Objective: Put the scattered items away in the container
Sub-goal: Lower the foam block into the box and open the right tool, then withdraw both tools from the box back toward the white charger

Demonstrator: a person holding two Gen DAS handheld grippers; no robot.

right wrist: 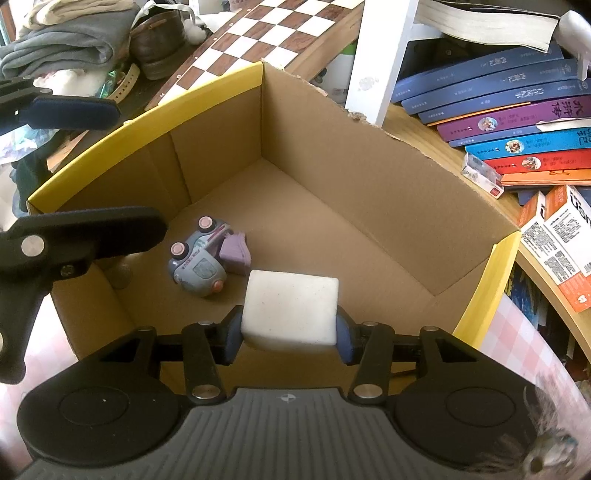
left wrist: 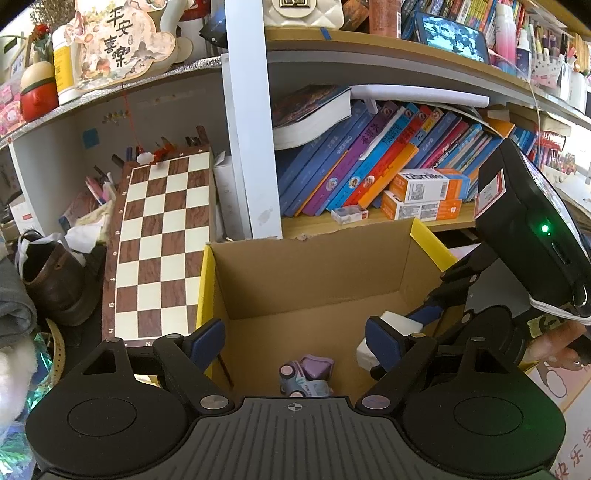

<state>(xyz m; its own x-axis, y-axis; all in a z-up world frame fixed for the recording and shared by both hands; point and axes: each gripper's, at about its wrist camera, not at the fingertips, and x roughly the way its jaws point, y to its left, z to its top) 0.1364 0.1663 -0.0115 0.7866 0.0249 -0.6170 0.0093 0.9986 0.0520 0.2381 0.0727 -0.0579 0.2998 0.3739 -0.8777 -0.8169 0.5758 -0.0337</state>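
Over the cardboard box (right wrist: 369, 206), right gripper (right wrist: 288, 332) pinches a white block (right wrist: 290, 306).

We are seeing both fisheye views bending straight lines hard toward their dark, vignetted corners, with the shelf edge (left wrist: 406, 55) curving in the left wrist view and the chessboard (right wrist: 280, 26) bowing in the right wrist one. Bright daylight is blowing out the far right of the left wrist view, while the cardboard box (right wrist: 369, 177) is holding soft shadows in its corners. The white block (right wrist: 290, 308) is glowing pale yet staying sharp.
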